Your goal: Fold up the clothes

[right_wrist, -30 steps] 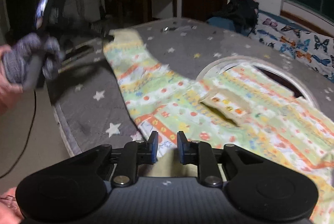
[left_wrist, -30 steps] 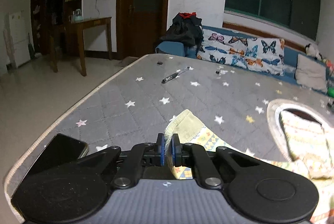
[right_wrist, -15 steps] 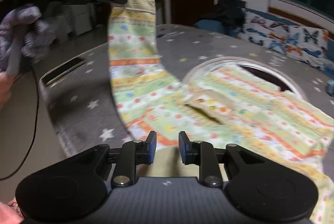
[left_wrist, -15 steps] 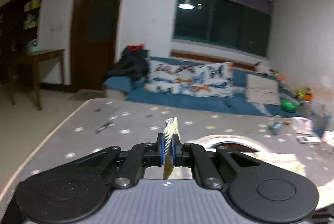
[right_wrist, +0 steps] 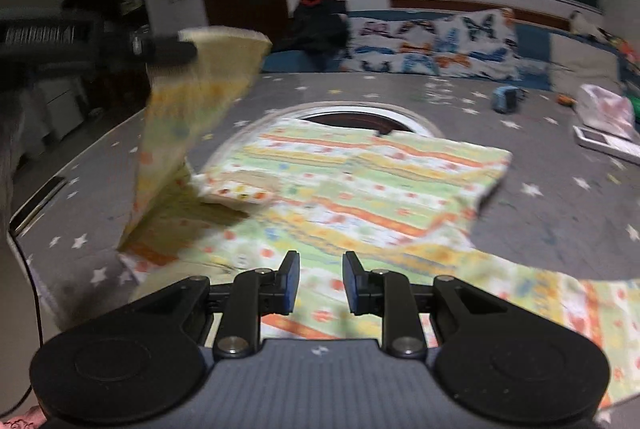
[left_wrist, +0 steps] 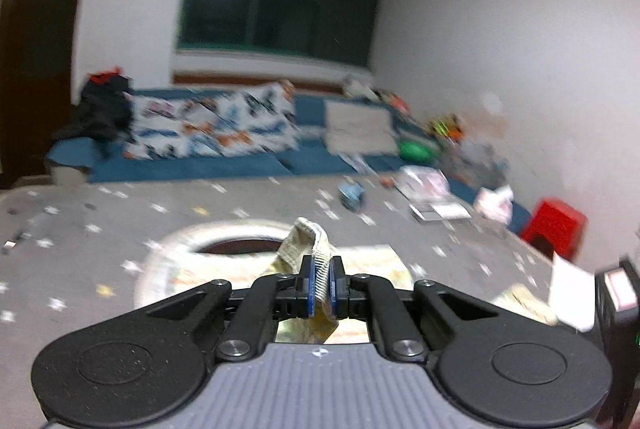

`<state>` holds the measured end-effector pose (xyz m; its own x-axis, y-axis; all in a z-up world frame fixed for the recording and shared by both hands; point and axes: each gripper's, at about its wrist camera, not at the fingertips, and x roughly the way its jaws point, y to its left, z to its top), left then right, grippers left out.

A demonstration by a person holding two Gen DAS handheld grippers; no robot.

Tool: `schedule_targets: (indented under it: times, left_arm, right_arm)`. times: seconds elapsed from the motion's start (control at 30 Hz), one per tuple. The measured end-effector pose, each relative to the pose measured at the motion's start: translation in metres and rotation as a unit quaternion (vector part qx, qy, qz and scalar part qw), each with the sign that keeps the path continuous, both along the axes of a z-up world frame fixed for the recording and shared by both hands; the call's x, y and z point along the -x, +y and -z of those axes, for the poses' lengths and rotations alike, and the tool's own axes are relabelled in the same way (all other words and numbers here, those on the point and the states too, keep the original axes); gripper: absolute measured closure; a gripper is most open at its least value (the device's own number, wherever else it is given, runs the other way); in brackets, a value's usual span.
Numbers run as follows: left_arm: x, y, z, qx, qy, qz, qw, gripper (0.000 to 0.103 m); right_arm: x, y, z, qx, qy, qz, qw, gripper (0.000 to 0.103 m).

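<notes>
Left claw (left_wrist: 321,283) is clenched on a cuff/edge of the patterned garment (right_wrist: 360,185), fabric pinched betw. the blue pads (left_wrist: 307,285) w/ a ribbed bit sticking up above them. In the right wrist view that same claw (right_wrist: 188,51) sits raised at upper left, and the held strip of garment hangs from it, tilted down to the rest of the cloth. Right claw (right_wrist: 319,285) is released, pads apart, nothing betw. them, hovering just over the near edge of the garment. Garment itself lies mostly flat on a grey star-print bed cover (right_wrist: 540,133): green/yellow/orange stripes w/ small dots, a small pocket-like flap (right_wrist: 236,189) near the lifted strip. Beyond it, a white-rimmed oval opening (right_wrist: 356,113) in the cover, partly overlapped by the garment's far edge. Farther out: small blue object (right_wrist: 506,99), papers/box (right_wrist: 608,139) at right, a butterfly-print pillow (right_wrist: 432,45) on blue sofa (left_wrist: 192,165), dark clothes pile (right_wrist: 320,25), dark window (left_wrist: 280,13), red stool (left_wrist: 554,225). Both views blurred.
</notes>
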<state>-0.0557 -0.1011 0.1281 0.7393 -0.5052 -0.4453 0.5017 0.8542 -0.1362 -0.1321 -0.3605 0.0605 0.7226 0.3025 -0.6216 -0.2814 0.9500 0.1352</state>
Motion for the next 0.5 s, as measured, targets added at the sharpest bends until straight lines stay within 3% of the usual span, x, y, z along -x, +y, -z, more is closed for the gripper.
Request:
schedule_targets:
  times: [0.13, 0.33, 0.5]
  left_arm:
    - [-0.003, -0.026, 0.027, -0.022, 0.024, 0.033, 0.9989, 0.090]
    - [0.013, -0.026, 0.055, -0.055, 0.052, 0.064, 0.9951, 0.063]
    - [0.016, 0.003, 0.058, -0.074, 0.044, 0.042, 0.9954, 0.063]
  right_arm:
    - [0.002, -0.017, 0.005, -0.006, 0.005, 0.029, 1.000, 0.080]
    - [0.003, -0.032, 0.008, -0.017, 0.011, 0.055, 0.998, 0.080]
    - [-0.006, -0.024, 0.010, -0.030, 0.016, 0.044, 0.998, 0.080]
